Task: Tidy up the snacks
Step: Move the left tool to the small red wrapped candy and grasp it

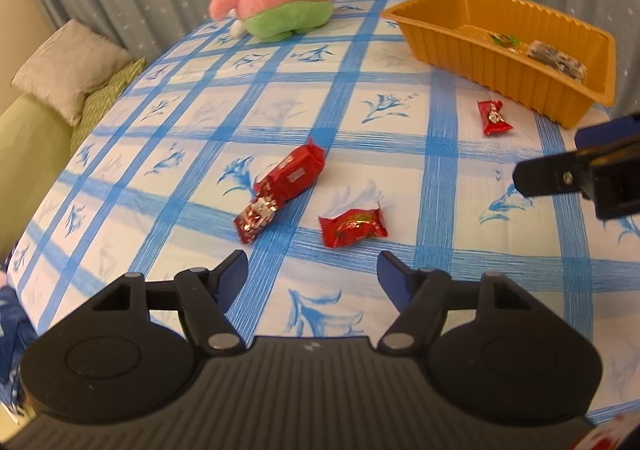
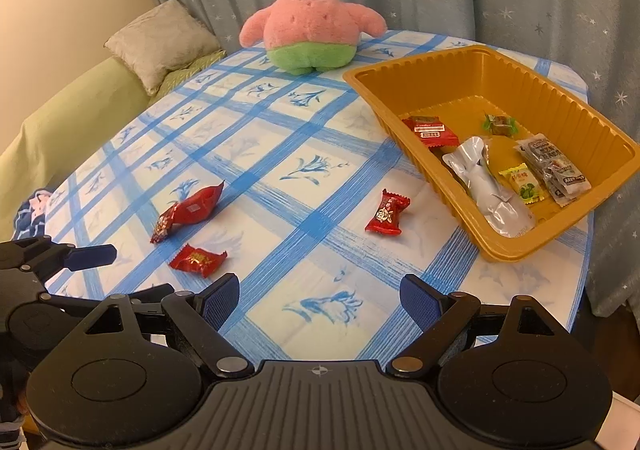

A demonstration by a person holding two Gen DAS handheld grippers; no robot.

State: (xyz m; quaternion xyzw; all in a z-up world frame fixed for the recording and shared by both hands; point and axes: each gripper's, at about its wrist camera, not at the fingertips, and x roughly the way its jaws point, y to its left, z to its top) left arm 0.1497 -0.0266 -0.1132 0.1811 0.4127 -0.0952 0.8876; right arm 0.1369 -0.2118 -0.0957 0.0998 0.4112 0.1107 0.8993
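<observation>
Three red candies (image 1: pixel 352 226) lie loose on the tabletop (image 1: pixel 280 97) ahead of the left tool (image 1: pixel 312 270), spread apart and empty, while the orange tray's (image 1: pixel 500 61) near wall hides most contents. From the right tool (image 2: pixel 320 298), also apart and empty, the tray (image 2: pixel 496 250) sits at the tabletop's right edge, its packets (image 2: pixel 492 185) showing, with bare cloth between it and the candies.

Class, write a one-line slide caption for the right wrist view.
Open right hand-held gripper faces three red snacks on the checked tablecloth, beside a part-filled orange tray.

No legible text anywhere. Printed characters on the red candy wrappers (image 2: pixel 385 213) and on the packets in the orange tray (image 2: pixel 496 250), all too small and blurred to read. Only a small compass-like mark on the right gripper's housing (image 2: pixel 319 370).
</observation>
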